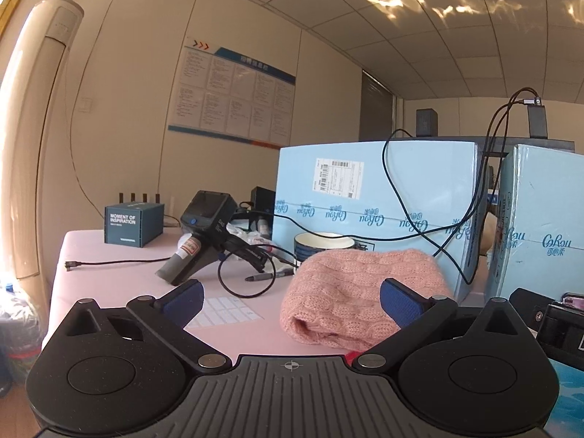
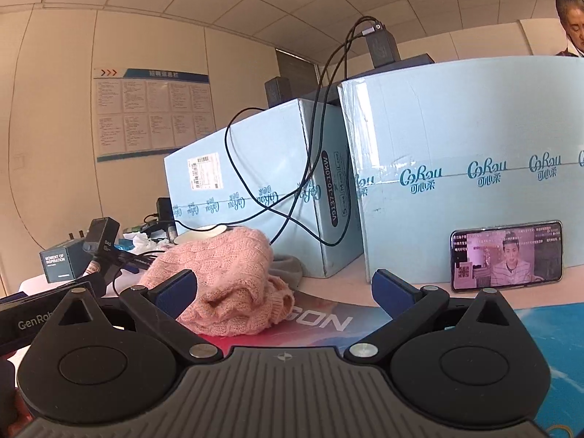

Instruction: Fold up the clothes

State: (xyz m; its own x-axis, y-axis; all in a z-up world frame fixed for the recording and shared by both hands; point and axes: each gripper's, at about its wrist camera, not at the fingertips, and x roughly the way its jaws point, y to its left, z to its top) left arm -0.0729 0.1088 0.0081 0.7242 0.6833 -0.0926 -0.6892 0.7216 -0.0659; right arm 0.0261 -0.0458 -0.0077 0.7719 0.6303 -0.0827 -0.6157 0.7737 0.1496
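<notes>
Left gripper (image 1: 291,301): jaws spread wide, level, nothing between blue pads (image 1: 186,301). Right gripper (image 2: 284,294): jaws likewise wide apart, level, holding nothing.

Both views are bright with warm daylight. In the left wrist view the light pours in from the left edge, washing out the standing air conditioner (image 1: 33,138) and the near end of the worktop (image 1: 109,277). Rippling sun patches glare on the ceiling (image 1: 456,7) in both views. Shadows are soft. Fisheye distortion bows walls and the blue cartons (image 2: 456,168), and the corners vignette to black. The wall notice board (image 1: 233,91) is too soft to read; the phone screen (image 2: 507,255) glows pinkish.
</notes>
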